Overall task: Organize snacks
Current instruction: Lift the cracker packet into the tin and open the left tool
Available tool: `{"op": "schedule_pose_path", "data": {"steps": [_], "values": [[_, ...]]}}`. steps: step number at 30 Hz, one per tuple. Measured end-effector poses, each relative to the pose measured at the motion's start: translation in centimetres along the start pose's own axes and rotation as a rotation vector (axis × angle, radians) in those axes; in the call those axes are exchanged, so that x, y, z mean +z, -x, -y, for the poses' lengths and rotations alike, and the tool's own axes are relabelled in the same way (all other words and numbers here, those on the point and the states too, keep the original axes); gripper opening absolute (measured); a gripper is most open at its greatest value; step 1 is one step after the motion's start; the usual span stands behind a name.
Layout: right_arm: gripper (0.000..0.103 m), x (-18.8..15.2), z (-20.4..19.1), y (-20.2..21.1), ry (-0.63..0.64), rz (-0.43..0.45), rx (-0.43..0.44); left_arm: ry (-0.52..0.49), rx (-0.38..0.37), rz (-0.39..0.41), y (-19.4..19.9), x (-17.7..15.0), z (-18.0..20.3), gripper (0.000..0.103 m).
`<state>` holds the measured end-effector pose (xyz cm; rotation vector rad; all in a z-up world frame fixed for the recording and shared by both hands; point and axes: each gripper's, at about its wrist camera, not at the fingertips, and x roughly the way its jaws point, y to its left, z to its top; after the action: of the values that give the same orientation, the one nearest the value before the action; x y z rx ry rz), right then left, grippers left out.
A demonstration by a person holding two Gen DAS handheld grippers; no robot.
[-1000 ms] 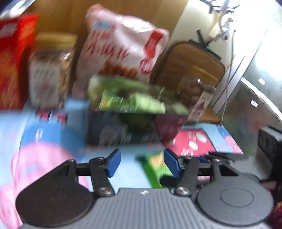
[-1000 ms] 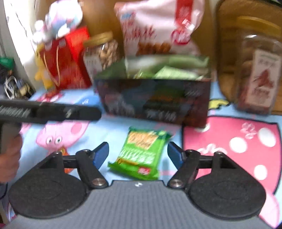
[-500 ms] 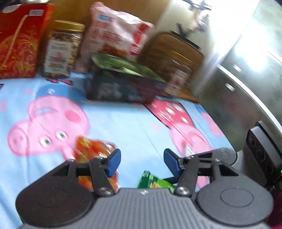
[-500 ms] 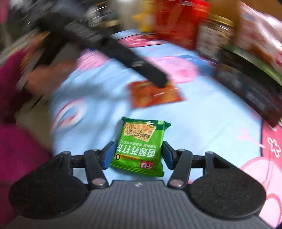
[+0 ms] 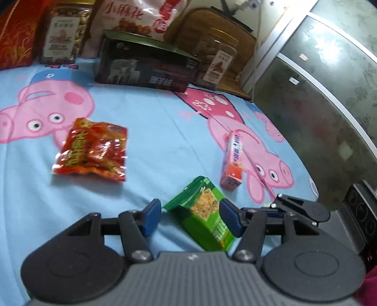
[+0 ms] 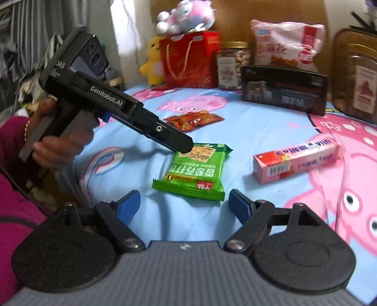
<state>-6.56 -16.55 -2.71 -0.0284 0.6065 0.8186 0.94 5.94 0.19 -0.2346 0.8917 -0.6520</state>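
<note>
Both tools gape wide, gripping nothing: left tool (image 5: 190, 217) straddles the green pack (image 5: 203, 214) bottom centre, right tool (image 6: 185, 205) sits just below it.

In the right wrist view, the tip of the left gripper (image 6: 178, 144) covers the far corner of the green biscuit packet (image 6: 195, 173), so contact cannot be judged. In the left wrist view, the near end of that packet (image 5: 205, 215) is hidden behind the gripper body. The dark box (image 5: 146, 64) hides the lower part of the white snack bag (image 5: 139, 16) and part of the jar (image 5: 216, 64) beside it. The red gift bag (image 5: 16, 33) is cut by the left edge. Small print on the pink box (image 5: 233, 160) is unreadable.
</note>
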Motion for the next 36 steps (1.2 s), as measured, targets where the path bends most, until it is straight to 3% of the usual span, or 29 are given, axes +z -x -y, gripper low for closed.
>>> {"op": "schedule_pose_path", "data": {"steps": [2, 4, 5, 7, 8, 10, 13, 24, 31, 36], "values": [[0.079, -0.3, -0.4, 0.1, 0.01, 0.013, -0.015, -0.005, -0.009, -0.011, -0.4, 0.1, 0.2, 0.056], [0.068, -0.2, -0.6, -0.2, 0.019, 0.017, -0.031, -0.013, -0.007, -0.01, -0.8, -0.1, 0.5, 0.054], [0.056, -0.2, -0.4, -0.3, 0.015, 0.019, -0.025, -0.02, -0.009, -0.008, -0.9, -0.1, 0.6, 0.052], [0.046, 0.0, -0.2, -0.4, 0.01, 0.018, -0.016, -0.013, -0.014, -0.002, -0.9, -0.4, 0.8, 0.049], [0.035, 0.0, -0.1, -0.5, 0.011, 0.016, -0.011, -0.014, -0.006, 0.007, -0.8, -0.6, 0.8, 0.046], [0.033, 0.1, 0.0, -0.2, 0.006, 0.016, 0.016, -0.015, 0.015, 0.017, -0.6, -0.8, 0.8, 0.039], [0.032, 0.5, -0.4, -0.2, 0.015, 0.018, 0.025, 0.018, 0.013, 0.029, 0.0, -0.5, 0.2, 0.036], [0.022, 5.2, 0.0, -3.1, -0.033, 0.015, 0.12, 0.029, 0.039, 0.147, 3.6, 2.1, -1.5, 0.036], [0.022, 10.3, 1.9, -4.7, -0.005, 0.063, 0.076, -0.017, 0.051, 0.194, 3.5, 8.2, -2.5, 0.036], [0.022, 15.6, 4.9, -6.5, 0.037, 0.108, 0.006, -0.052, 0.049, 0.252, 2.4, 15.1, -3.5, 0.038]]}}
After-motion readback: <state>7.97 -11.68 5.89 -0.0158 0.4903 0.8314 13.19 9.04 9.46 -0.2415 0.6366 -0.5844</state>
